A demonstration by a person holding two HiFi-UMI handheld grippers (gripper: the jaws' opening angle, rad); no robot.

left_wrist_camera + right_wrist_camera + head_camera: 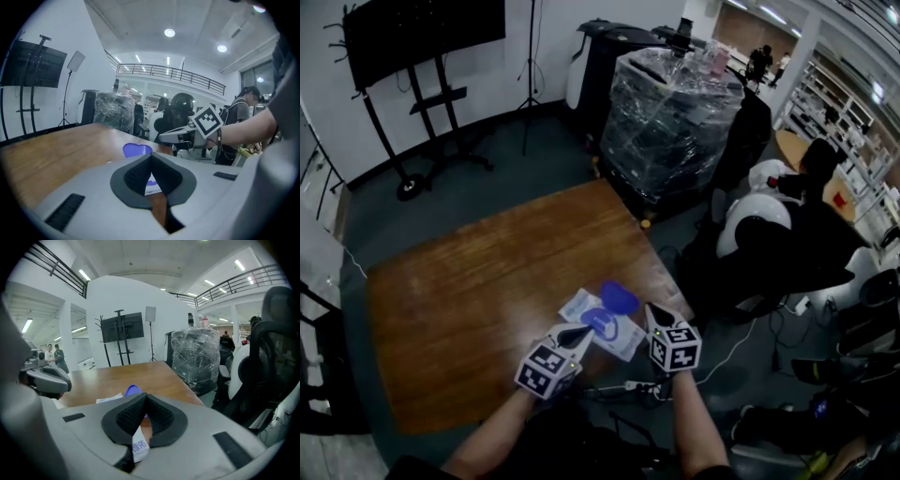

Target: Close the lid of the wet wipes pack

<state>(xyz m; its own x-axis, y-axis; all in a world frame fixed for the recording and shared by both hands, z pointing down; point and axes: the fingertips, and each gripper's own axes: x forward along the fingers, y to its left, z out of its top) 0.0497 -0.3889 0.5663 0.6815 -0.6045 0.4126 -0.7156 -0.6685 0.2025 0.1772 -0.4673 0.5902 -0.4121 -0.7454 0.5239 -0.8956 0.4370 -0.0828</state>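
The wet wipes pack (598, 325) lies flat near the front right corner of the wooden table (478, 281), white with blue print. Its blue lid (619, 297) stands open at the far end, also seen as a blue lid (137, 149) and a blue lid (132, 390). My left gripper (579, 334) is shut, its tip at the pack's near left edge. My right gripper (652, 309) is shut, its tip at the pack's right side just beside the lid. Through the gap under the right jaws a strip of the pack (138, 447) shows. Whether either tip touches the pack is unclear.
A pallet wrapped in plastic film (670, 112) stands beyond the table's far right corner. Office chairs (759, 220) crowd the right side. A screen on a stand (422, 37) is at the back left. A power strip and cables (630, 385) lie on the floor under the front edge.
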